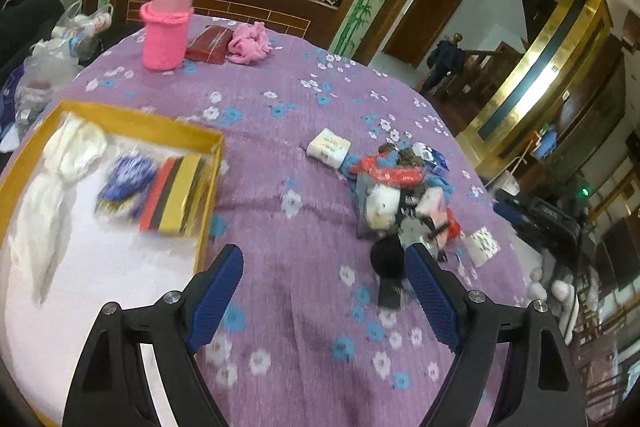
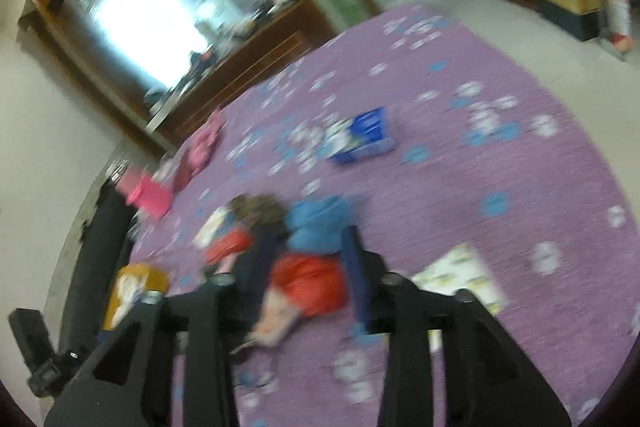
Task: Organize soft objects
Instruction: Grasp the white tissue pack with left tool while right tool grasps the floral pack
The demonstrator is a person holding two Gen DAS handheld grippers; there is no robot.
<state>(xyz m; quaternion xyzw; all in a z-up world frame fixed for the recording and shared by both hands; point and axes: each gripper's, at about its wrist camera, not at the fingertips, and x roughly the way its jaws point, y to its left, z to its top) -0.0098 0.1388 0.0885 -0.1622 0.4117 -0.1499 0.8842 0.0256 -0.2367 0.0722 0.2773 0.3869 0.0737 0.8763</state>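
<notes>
Fingers of the left gripper (image 1: 322,291) stood spread and empty over the worktop (image 1: 280,131); the right gripper (image 2: 298,267), part-spread, straddled the pile (image 2: 308,267), apparently unpinched, likely choosing a piece for the box (image 1: 120,115).

No text, label, brand or number can be read in either view. In the left wrist view the small white packet (image 1: 329,146) on the desk (image 1: 280,131) carries faint print, too small to make out. The patterned packet (image 1: 483,244) is the same. In the right wrist view the blue-and-white pack (image 2: 359,140) is blurred past reading.
</notes>
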